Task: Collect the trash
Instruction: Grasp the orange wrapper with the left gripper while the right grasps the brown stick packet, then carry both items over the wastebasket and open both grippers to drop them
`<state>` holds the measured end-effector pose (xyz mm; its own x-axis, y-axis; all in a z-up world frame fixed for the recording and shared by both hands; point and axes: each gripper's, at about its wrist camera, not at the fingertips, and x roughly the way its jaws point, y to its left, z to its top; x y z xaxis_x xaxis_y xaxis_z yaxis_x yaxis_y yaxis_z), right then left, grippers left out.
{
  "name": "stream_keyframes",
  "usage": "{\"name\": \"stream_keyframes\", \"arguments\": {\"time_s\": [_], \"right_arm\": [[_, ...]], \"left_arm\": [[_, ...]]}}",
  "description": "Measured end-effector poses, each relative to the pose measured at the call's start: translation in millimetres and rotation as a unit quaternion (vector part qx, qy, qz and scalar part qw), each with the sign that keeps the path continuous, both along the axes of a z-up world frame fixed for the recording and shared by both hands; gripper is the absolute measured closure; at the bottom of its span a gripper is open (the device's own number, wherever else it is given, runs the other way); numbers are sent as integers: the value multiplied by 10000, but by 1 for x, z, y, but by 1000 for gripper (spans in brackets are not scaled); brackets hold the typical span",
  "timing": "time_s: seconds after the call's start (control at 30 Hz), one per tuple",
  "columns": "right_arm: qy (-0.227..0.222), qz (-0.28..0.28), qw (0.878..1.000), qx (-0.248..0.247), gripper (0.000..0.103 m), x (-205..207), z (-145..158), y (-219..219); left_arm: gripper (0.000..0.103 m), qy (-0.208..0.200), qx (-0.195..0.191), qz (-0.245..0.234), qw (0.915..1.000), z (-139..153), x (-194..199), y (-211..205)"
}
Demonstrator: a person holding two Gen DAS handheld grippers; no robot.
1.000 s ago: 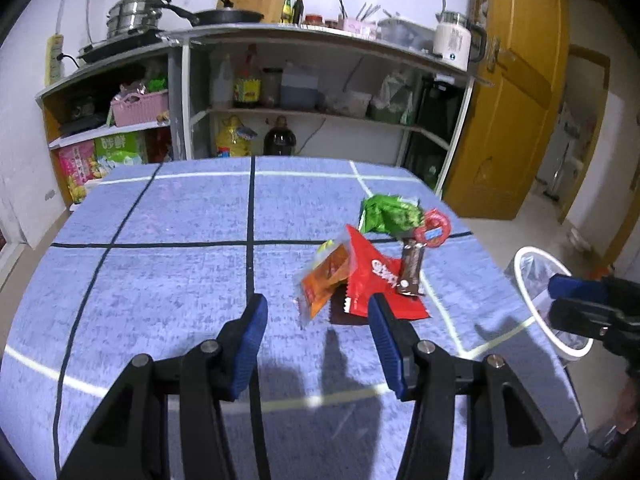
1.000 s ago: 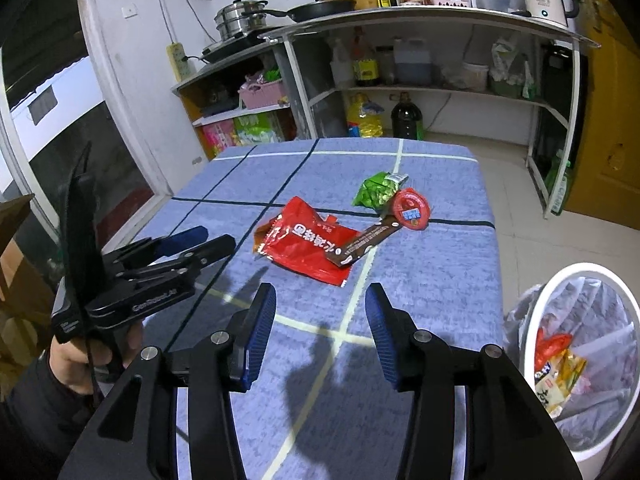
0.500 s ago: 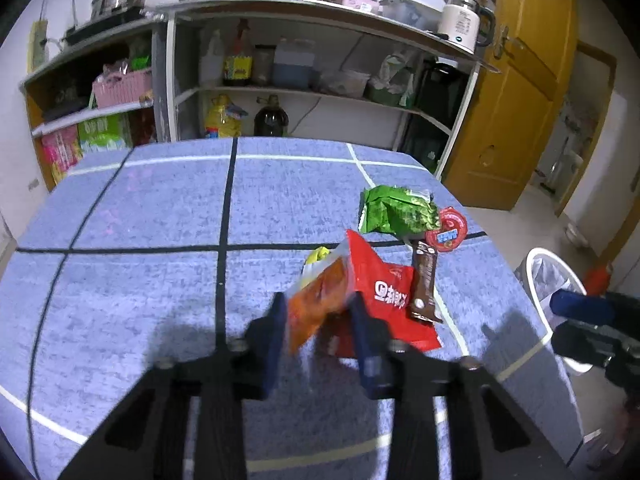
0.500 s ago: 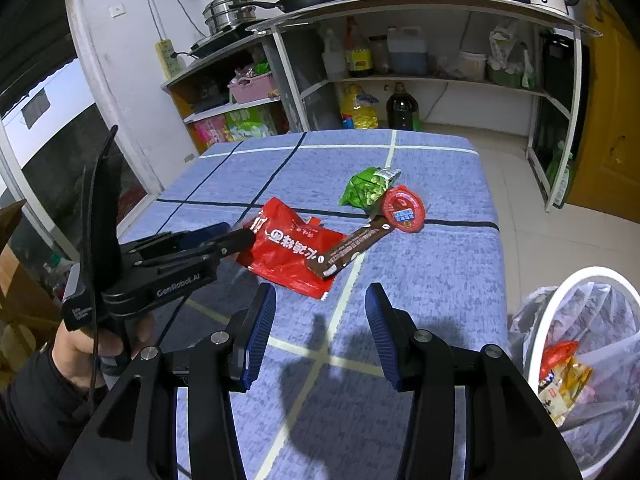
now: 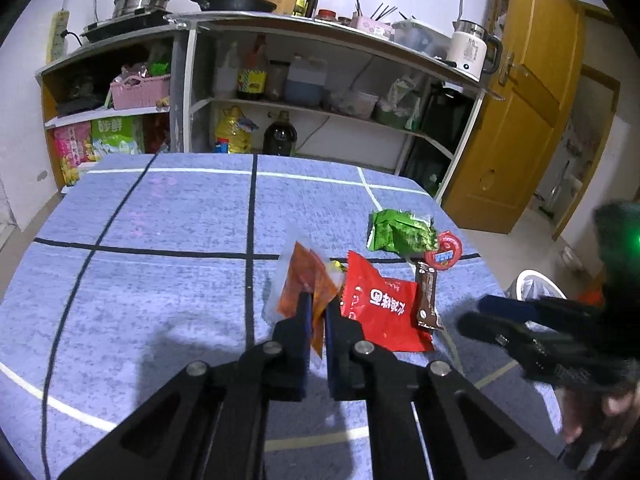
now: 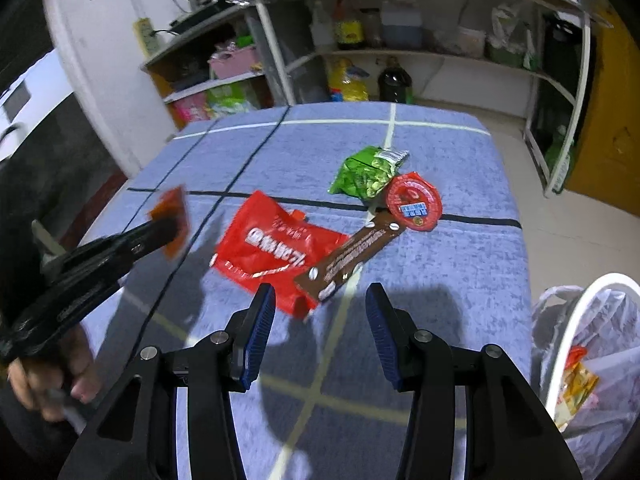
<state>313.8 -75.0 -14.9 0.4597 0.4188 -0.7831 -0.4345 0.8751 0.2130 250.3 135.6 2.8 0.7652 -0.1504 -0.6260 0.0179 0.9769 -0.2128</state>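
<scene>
- Left claw (image 5: 316, 320): pressed together on a crinkled orange-and-clear plastic snack wrapper (image 5: 306, 288), held clear of the blue cloth-covered worktop (image 5: 160, 220).
- Right claw (image 6: 318, 316): spread wide, holding nothing, above the worktop's near edge.
- On the worktop, overlapping: flat red foil packet (image 6: 276, 248), long brown wrapper (image 6: 352, 256), round red lid (image 6: 414, 202), green crumpled bag (image 6: 364, 172).
- White-rimmed bin with clear liner (image 6: 592, 344): beside the worktop, holding wrappers.

L gripper (image 5: 316, 312) was pinched on an orange packet (image 5: 308, 286), packet sticking up and fwd from betw the jaws. R gripper (image 6: 320, 318) hung w/ jaws wide apart, nothing betw them.
</scene>
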Motion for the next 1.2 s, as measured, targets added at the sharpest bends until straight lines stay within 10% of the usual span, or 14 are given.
{"name": "stream_keyframes", "arguments": {"time_s": [0.33, 0.43, 1.2], "right_arm": [[146, -432, 9976, -518, 55, 35, -26, 24], [68, -396, 9968, -685, 73, 31, -26, 24], [-408, -262, 9986, 217, 82, -62, 24, -77]], "left_arm": [[97, -125, -123, 20, 9998, 5, -11, 16], [97, -133, -142, 32, 9998, 6, -11, 18], [97, -448, -68, -744, 9962, 29, -36, -67]]}}
